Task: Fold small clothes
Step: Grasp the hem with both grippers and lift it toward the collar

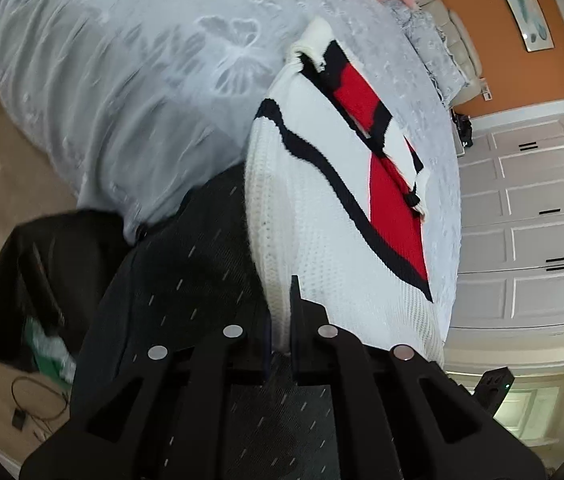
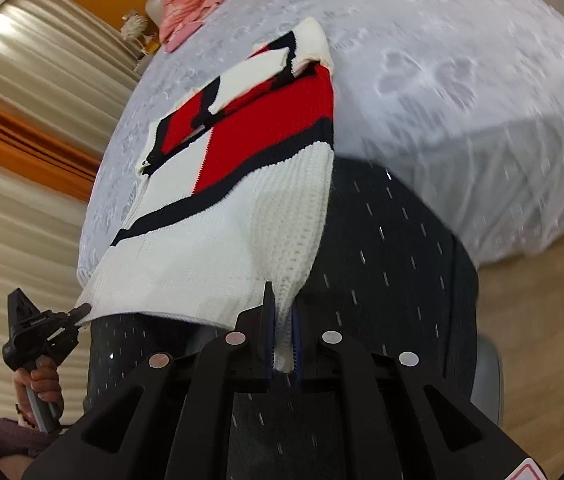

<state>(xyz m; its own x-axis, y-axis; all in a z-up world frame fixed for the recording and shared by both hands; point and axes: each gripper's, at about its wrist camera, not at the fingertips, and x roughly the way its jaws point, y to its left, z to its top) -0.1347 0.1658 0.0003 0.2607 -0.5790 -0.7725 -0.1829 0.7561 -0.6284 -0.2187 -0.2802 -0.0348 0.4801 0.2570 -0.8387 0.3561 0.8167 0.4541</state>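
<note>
— Left wrist view: where's the sweater?
— Stretched from the bed to both grippers. Left gripper pinches one hem corner.
— And the right gripper?
— Clamped on the other white corner, over the dark trousers.

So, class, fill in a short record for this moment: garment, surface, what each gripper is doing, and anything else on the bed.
garment: white knit sweater with red and navy blocks
surface: grey bed cover
left gripper: shut on the sweater's hem
right gripper: shut on the hem's other corner
sweater state: near end lifted, far end lying on the bed
also on bed: pink garment at the far end
</note>
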